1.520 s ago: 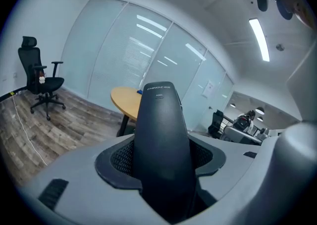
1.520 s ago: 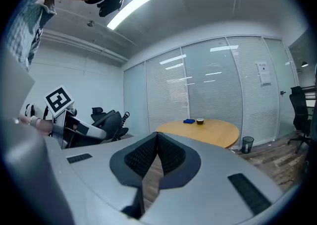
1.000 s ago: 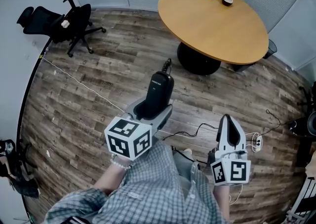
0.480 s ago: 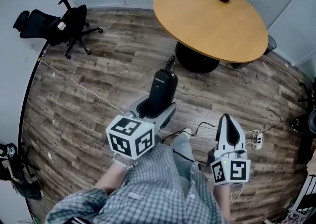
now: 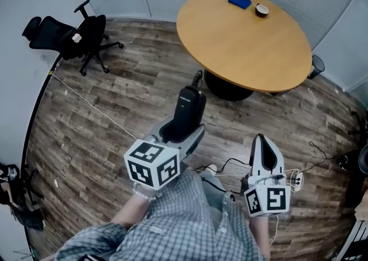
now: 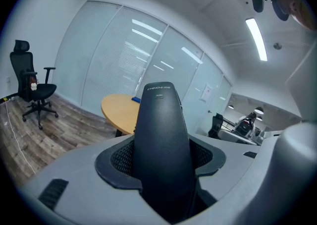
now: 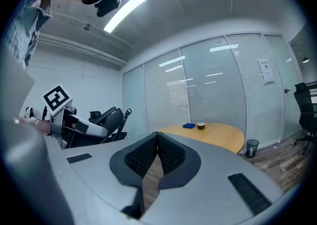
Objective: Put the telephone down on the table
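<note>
Carry step: my left gripper (image 5: 181, 132) clamps the black plastic telephone handset (image 5: 189, 106) aloft, well short of the round tan wooden table (image 5: 241, 35). My right gripper (image 5: 262, 141) is pinched together, seemingly empty. Next I reach over the tabletop, lower, release.

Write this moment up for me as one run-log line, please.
left hand-held gripper: shut on telephone | right hand-held gripper: shut, empty | table: ahead, telephone not yet on it

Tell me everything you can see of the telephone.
The telephone is a black, smooth, plastic-looking handset with small pale print near its top and a coiled cord at that end. It sticks out forward from the left gripper, whose jaws clamp its lower part, above the wooden floor and short of the round table.
</note>
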Motion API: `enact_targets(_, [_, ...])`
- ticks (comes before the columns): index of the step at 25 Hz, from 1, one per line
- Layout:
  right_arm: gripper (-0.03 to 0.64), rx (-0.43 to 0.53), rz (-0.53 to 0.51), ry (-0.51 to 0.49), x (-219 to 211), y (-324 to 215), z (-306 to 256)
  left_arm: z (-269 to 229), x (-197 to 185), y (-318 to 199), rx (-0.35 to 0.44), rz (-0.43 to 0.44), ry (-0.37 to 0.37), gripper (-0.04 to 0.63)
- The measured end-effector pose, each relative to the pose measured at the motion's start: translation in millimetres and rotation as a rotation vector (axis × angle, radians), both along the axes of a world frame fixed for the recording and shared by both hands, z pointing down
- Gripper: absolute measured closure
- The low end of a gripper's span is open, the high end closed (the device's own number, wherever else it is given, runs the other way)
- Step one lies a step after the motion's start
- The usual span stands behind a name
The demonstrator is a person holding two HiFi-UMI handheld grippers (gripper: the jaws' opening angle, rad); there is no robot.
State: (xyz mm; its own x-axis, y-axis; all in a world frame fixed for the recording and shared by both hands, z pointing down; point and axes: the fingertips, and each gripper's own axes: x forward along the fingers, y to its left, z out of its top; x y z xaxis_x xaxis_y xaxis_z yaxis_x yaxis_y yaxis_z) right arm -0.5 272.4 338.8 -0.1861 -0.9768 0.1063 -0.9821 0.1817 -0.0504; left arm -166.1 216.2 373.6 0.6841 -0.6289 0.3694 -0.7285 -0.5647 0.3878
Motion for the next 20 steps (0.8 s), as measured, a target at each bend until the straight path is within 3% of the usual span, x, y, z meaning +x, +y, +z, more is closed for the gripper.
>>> enact_targets(6, [0.607, 0.014, -0.005, 0.001, 36.1, -12.8, -0.6, -3.5, 35.3, -14.4, 0.012, -0.009, 0.011, 0.318])
enact_targets(14, [0.607, 0.031, -0.012, 0.005, 80.4, -30.1, -0.3, -5.1, 75.1, -30.2, 0.014, -0.026, 0.080, 0.318])
enact_targets(20, [0.607, 0.022, -0.002, 0.004, 100.4, -33.7, 9.3, 1.9, 90.1, -35.2, 0.017, -0.027, 0.045, 0.318])
